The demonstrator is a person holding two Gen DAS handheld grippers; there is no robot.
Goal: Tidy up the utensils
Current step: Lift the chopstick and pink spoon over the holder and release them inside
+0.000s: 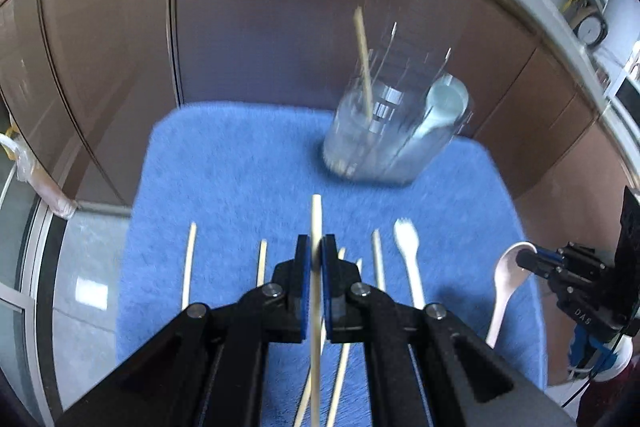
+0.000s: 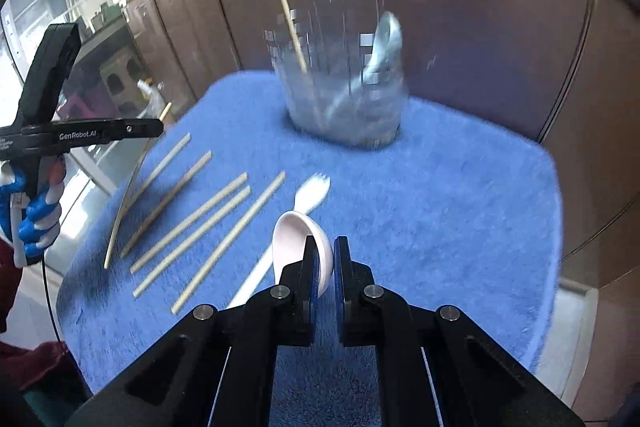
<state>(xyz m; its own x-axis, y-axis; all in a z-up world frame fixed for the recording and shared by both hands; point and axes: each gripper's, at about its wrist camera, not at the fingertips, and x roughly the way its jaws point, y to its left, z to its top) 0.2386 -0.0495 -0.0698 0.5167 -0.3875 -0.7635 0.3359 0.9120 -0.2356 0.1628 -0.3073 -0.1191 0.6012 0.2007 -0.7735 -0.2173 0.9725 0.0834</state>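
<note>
Chopsticks [image 2: 192, 223] lie scattered in a loose row on the near left of the blue mat [image 2: 440, 211], with a white spork [image 2: 308, 197] just to their right. One chopstick [image 1: 316, 267] is clamped between the closed fingers of the left gripper [image 1: 316, 259], raised over the row. The right gripper [image 2: 325, 259] is pinched on the bowl of a white spoon [image 2: 298, 243], near the spork. At the far side of the mat stands a wire utensil holder [image 2: 344, 99], blurred, already holding one chopstick [image 2: 292, 27] leaning left and a pale spoon [image 2: 386, 39] on its right. Brown cabinet panels [image 1: 260, 27] rise behind the holder.
</note>
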